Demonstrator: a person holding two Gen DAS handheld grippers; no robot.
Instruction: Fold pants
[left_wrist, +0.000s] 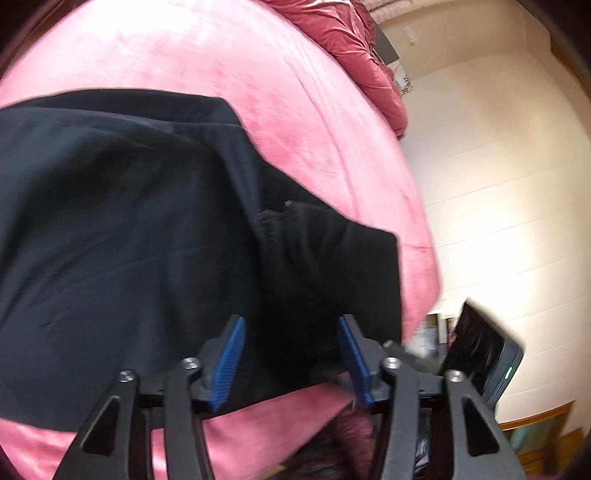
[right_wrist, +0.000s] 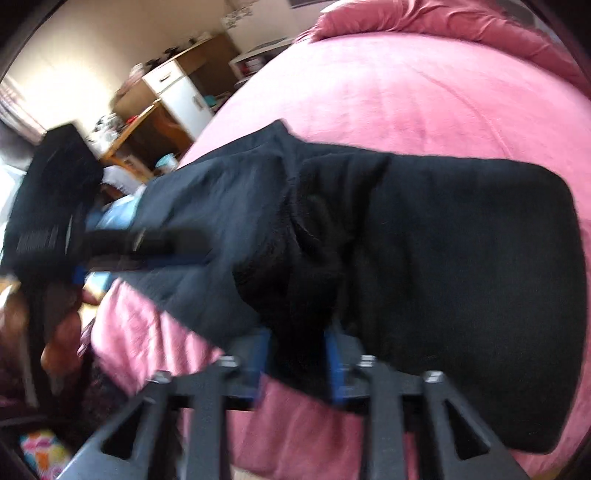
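Left tongs (left_wrist: 291, 354): nearest the left wrist camera, two blue-padded fingers spread wide apart, gripping nothing; black cloth fills the gap between and beyond them.
Right tongs (right_wrist: 297, 363): nearest the right wrist camera, blue pads on either side of a bunched ridge of black cloth; the picture is blurred, so whether they pinch it or merely straddle it cannot be told.
Pants (left_wrist: 147, 229): black, lying on the bed straight ahead of both pairs of tongs, the near edge reaching the fingertips. In the right wrist view (right_wrist: 424, 266) a wide flat part spreads to the right and a narrower part runs left toward the bed's edge.
Bed cover (left_wrist: 288, 96): pink and plush, under and around the pants.
Quilt (left_wrist: 354, 40): darker red, crumpled at the far end of the bed.
Other device (right_wrist: 51, 206): black, blurred, at the left of the right wrist view, beside the pants.
Room beyond: cream wall (left_wrist: 498, 177); white and wooden cabinets (right_wrist: 181, 92) past the bed.
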